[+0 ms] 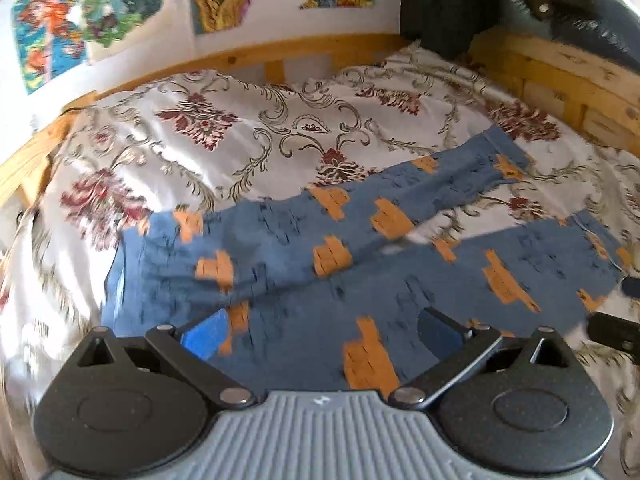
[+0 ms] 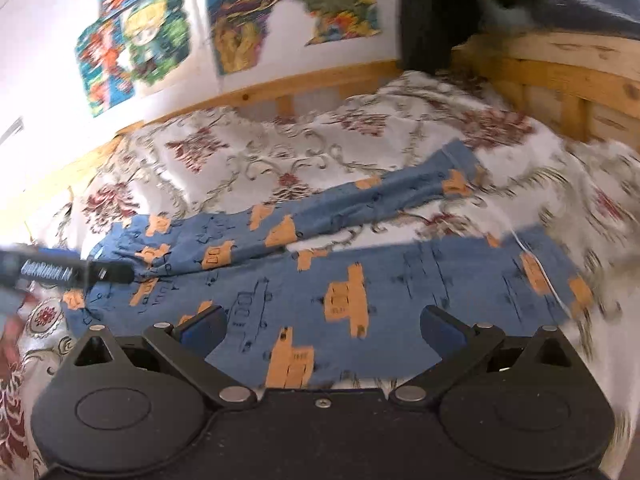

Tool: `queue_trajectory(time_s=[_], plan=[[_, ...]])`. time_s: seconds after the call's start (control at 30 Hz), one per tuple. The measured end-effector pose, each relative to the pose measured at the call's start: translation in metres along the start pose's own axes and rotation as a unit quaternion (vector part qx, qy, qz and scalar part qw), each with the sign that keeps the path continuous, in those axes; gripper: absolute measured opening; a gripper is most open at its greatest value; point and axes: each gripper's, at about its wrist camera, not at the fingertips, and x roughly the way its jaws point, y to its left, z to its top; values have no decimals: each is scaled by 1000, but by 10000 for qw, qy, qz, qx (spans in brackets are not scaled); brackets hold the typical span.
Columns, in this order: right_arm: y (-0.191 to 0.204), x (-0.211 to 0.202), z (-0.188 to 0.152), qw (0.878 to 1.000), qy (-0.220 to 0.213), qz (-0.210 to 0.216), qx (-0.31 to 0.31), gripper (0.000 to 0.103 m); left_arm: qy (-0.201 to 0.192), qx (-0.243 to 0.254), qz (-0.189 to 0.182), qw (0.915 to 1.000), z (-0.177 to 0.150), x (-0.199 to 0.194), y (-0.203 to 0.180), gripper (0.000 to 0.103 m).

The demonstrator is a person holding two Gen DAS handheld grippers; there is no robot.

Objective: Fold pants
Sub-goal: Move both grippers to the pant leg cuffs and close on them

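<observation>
**Pants spread flat on the bed, both grippers held apart above them**

The pants (image 1: 280, 256) are being used as the landmark throughout. They are lying flat on the floral bedspread (image 1: 224, 136), blue with orange block prints, their long axis running left to right: the waist end is being shown at the left, the two legs are pointing right. The far leg is angling up and away toward the wooden bed frame (image 1: 560, 68) beyond the cuffs, while the near leg is running almost straight across, so a wedge of bedspread is being left bare between them.

The left gripper (image 1: 324, 332) is being held over the near edge of the pants by the waist and upper leg, its blue-padded fingers (image 1: 208, 332) spread wide with nothing between them. The right gripper (image 2: 324, 330) is being held over the near leg, further toward the cuffs, its fingers equally spread and empty.

In the right wrist view the left gripper is being seen from the side, as a dark blurred bar at the waist end of the pants; whether it is touching the cloth cannot be told. In the left wrist view only a dark sliver is being shown at the right edge beside the near cuff. Above the pants, beyond the bedspread, colourful pictures (image 2: 140, 40) are being shown on the white wall.
</observation>
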Motion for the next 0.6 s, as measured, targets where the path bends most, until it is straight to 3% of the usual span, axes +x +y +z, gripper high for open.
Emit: queue_trajectory(time_s=[0.17, 0.27, 0.4, 0.6], plan=[[-21, 56, 62, 9905, 450, 312, -1264, 103, 182, 48, -82, 9998, 57, 64, 37, 103], [-33, 102, 101, 9839, 609, 620, -1558, 103, -63, 255, -177, 9995, 79, 96, 63, 103], [-41, 187, 151, 9691, 961, 1165, -1952, 102, 114, 660, -203, 9975, 105, 149, 81, 103], [-29, 307, 197, 9437, 1480, 1700, -2420, 102, 334, 1097, -941, 9889, 126, 212, 85, 103]])
